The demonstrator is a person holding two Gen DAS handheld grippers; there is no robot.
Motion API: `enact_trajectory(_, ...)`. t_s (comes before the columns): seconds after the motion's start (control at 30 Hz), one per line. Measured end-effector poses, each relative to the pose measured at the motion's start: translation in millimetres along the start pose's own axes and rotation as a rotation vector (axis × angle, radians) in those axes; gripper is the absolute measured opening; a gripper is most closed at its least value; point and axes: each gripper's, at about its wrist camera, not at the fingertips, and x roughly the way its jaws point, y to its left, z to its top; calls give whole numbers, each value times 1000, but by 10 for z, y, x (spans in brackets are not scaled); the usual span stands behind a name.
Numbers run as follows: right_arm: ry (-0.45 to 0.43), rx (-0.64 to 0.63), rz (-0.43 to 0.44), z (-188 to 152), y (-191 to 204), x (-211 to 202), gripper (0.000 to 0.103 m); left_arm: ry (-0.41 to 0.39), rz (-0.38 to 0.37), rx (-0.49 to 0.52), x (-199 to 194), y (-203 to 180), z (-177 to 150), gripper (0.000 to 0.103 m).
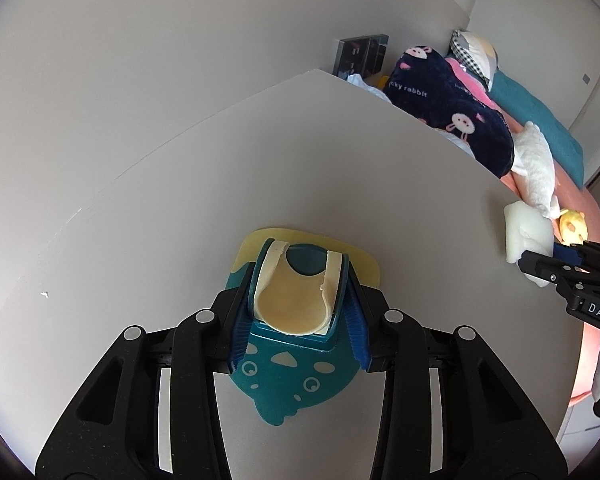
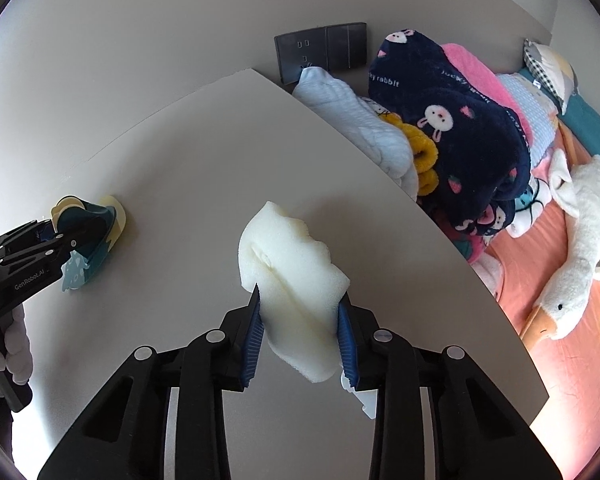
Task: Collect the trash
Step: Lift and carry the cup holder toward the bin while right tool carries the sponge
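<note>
My left gripper [image 1: 298,312] is shut on a teal and cream dustpan-like scoop [image 1: 296,292] with a cartoon face, held low over the grey table [image 1: 180,184]. The scoop also shows at the left of the right wrist view [image 2: 88,232], with the left gripper [image 2: 66,242] on it. My right gripper [image 2: 300,332] is shut on a white foam sponge [image 2: 296,264] above the table [image 2: 180,168]. In the left wrist view the sponge [image 1: 526,232] and the right gripper [image 1: 540,264] sit at the table's right edge.
A bed [image 2: 548,264] runs along the table's right side, with a navy rabbit blanket [image 2: 460,128], a light blue cloth [image 2: 364,128], a white plush goose [image 2: 580,240] and pillows. A dark wall socket panel [image 2: 320,48] is behind the table's far corner.
</note>
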Motion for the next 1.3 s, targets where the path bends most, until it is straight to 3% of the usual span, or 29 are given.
enact_trajectory(0.6,-121,34,-21,-324,-12,-854,36,-84,-37,97,-625,-588,-144,40)
enact_trajectory(1.3,-178,130,-67,-1124,-472,-1562,38,-102,-122,241,-1010,-1589,-498,40)
